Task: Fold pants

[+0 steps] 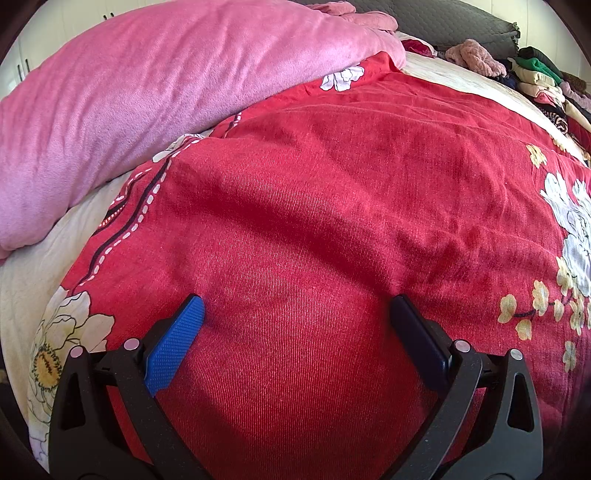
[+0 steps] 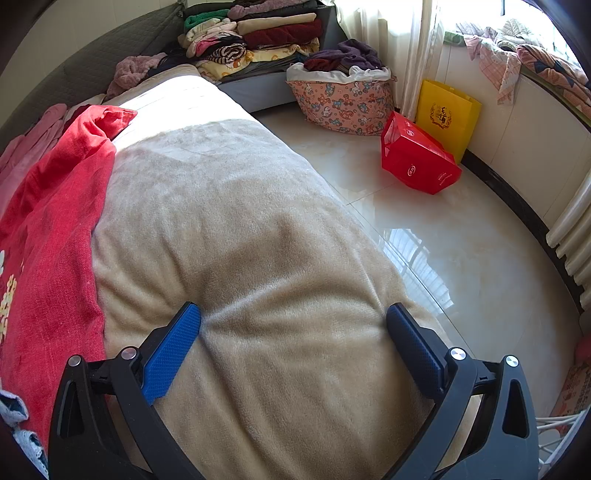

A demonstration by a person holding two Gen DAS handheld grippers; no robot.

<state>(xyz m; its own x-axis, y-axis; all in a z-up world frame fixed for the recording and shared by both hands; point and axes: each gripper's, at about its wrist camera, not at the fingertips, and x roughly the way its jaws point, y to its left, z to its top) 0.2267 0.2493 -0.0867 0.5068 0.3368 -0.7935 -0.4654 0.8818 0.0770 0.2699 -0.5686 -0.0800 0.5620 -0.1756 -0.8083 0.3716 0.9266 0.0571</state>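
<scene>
The left claw (image 1: 295,306) is spread wide, holding nothing, over the red flowered cover (image 1: 332,184). The right claw (image 2: 293,314) is likewise spread over the beige blanket (image 2: 240,221) on the bed. Which garment is the pants cannot be told; the far clothes pile (image 2: 255,33) is too jumbled.

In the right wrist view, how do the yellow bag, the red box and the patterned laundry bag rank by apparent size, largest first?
1. Patterned laundry bag
2. Red box
3. Yellow bag

The box and the yellow bag look nearly alike, and the box lies nearer the camera, so their order is unsure.
</scene>
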